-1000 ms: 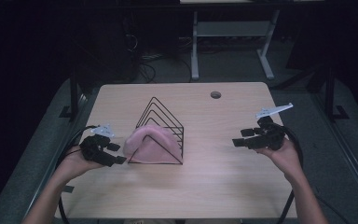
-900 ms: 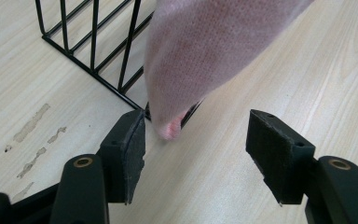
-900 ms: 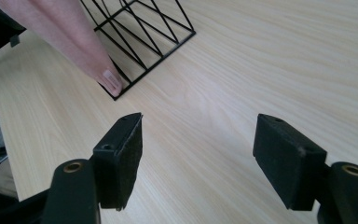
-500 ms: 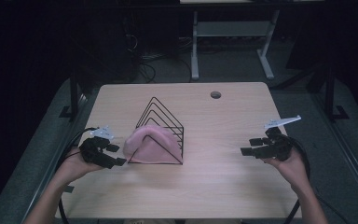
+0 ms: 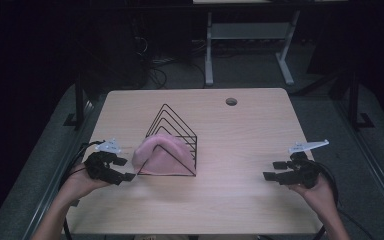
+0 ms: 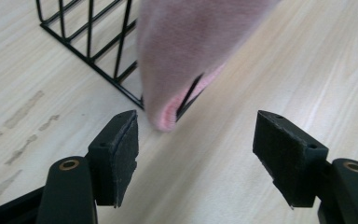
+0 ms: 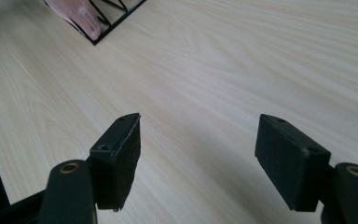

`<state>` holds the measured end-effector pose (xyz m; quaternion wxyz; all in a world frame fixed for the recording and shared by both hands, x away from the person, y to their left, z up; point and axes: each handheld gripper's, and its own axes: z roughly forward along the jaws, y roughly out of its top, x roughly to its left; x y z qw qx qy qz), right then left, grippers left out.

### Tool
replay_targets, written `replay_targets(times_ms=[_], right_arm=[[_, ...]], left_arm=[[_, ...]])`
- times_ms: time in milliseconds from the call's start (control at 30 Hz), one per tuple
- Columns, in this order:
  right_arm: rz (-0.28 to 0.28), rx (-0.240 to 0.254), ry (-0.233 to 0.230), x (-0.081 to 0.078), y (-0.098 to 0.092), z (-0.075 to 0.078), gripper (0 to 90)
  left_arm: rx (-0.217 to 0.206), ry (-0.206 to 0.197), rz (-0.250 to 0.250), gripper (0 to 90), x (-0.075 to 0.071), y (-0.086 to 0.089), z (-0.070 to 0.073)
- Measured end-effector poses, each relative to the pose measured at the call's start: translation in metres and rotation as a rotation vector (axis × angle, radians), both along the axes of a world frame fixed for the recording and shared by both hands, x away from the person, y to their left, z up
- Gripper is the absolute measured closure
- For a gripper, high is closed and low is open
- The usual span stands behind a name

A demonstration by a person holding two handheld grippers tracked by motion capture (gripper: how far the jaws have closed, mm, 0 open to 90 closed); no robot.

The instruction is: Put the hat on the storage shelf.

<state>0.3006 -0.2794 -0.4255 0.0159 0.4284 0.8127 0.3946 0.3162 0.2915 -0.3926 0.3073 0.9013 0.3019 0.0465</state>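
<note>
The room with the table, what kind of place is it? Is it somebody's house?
Probably not a house; more likely a lab or workshop. A plain wooden table with a cable hole stands on grey carpet, loose cables lie on the floor behind it, and a metal-framed workbench stands farther back in the dark.

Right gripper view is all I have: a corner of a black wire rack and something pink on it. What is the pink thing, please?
Observer: It is a soft pink cloth, hanging over the front wires of the triangular wire rack in the middle of the table.
Operator: And where is the left tool?
Observer: The left tool is just beside the cloth's left edge. Its jaws have just been opening, and the pads stand apart and do not press the cloth.
</note>
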Motion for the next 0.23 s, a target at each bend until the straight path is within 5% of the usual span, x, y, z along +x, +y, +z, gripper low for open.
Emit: replay_targets(times_ms=[33, 100, 233], right_arm=[[0.004, -0.014, -0.011, -0.006, 0.002, -0.003, 29.0], [0.016, -0.015, -0.032, -0.014, 0.005, -0.006, 27.2], [0.03, 0.022, -0.051, -0.028, 0.007, -0.013, 24.5]], left_arm=[[-0.043, 0.001, 0.03, 29.4, -0.003, 0.001, -0.002], [-0.037, -0.01, 0.039, 29.4, -0.005, 0.002, -0.003], [-0.094, -0.017, 0.073, 29.1, -0.012, 0.003, -0.01]])
